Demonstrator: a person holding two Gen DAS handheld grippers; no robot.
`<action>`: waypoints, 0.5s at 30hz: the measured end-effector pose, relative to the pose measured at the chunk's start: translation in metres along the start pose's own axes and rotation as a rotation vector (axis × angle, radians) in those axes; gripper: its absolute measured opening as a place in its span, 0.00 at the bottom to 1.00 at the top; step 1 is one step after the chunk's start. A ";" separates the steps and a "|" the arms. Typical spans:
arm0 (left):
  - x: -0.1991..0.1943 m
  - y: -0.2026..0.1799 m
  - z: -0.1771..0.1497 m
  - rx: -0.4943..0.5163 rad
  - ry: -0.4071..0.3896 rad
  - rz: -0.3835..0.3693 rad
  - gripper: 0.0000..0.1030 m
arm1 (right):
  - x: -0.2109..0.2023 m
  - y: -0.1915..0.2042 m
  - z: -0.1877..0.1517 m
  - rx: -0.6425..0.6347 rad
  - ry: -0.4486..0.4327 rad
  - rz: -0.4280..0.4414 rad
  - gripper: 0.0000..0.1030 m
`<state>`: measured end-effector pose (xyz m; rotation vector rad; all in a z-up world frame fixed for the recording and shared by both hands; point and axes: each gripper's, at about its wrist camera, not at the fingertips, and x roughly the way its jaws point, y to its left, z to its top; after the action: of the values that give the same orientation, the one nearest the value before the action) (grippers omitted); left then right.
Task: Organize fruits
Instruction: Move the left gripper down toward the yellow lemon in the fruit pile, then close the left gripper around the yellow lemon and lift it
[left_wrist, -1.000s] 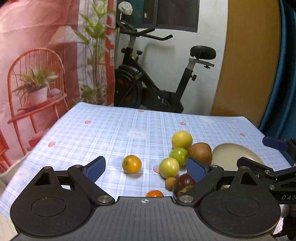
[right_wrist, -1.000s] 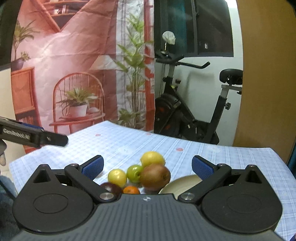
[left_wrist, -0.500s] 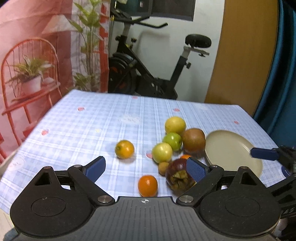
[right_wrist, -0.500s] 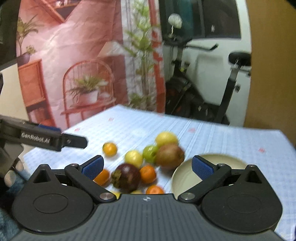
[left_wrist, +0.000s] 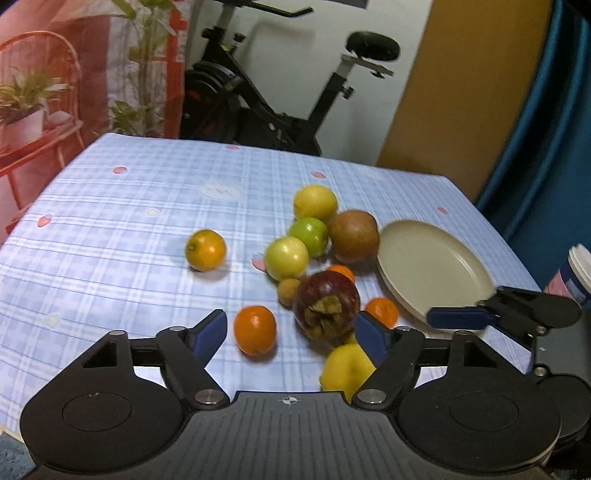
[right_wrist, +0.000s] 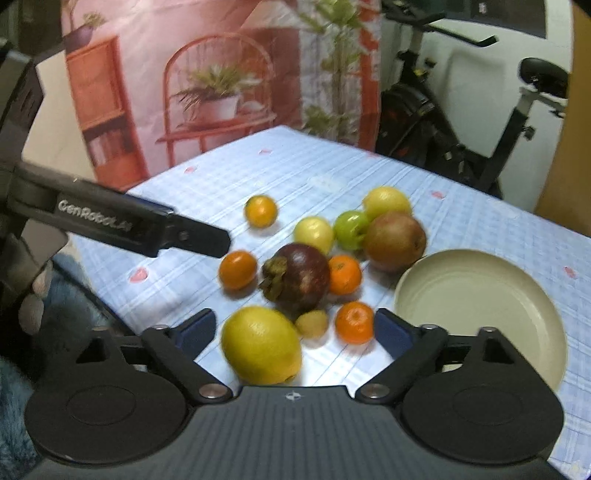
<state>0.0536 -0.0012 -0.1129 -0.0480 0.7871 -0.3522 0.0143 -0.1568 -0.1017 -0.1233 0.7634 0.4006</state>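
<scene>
Fruit sits loose on the table (left_wrist: 110, 229), plate (right_wrist: 480, 306) at 3 o'clock, bare. Left gripper (left_wrist: 291, 334) and right gripper (right_wrist: 295, 332) fingers are closing, nothing pinched. Suggest one fruit each: centre it, squeeze gently, avoid nudging neighbours.

Blue checked tablecloth (left_wrist: 129, 221); cream plate (right_wrist: 476, 295).

The only readable lettering is "GenRobot.AI", in pale letters along the black side of the left gripper (right_wrist: 291, 334) arm at about nine o'clock in the right wrist view; a printed cup (left_wrist: 576, 275) at three o'clock in the left wrist view is too blurred to read.
</scene>
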 end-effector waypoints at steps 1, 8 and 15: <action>0.002 -0.001 -0.001 0.006 0.008 -0.008 0.74 | 0.003 0.002 0.000 -0.013 0.013 0.006 0.83; 0.017 -0.007 -0.006 0.036 0.077 -0.067 0.74 | 0.019 0.007 -0.003 -0.038 0.087 0.059 0.68; 0.031 -0.012 -0.012 0.050 0.133 -0.125 0.72 | 0.032 0.005 -0.006 -0.009 0.140 0.107 0.66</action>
<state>0.0621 -0.0212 -0.1404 -0.0269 0.9087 -0.4976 0.0294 -0.1441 -0.1281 -0.1200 0.9084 0.5006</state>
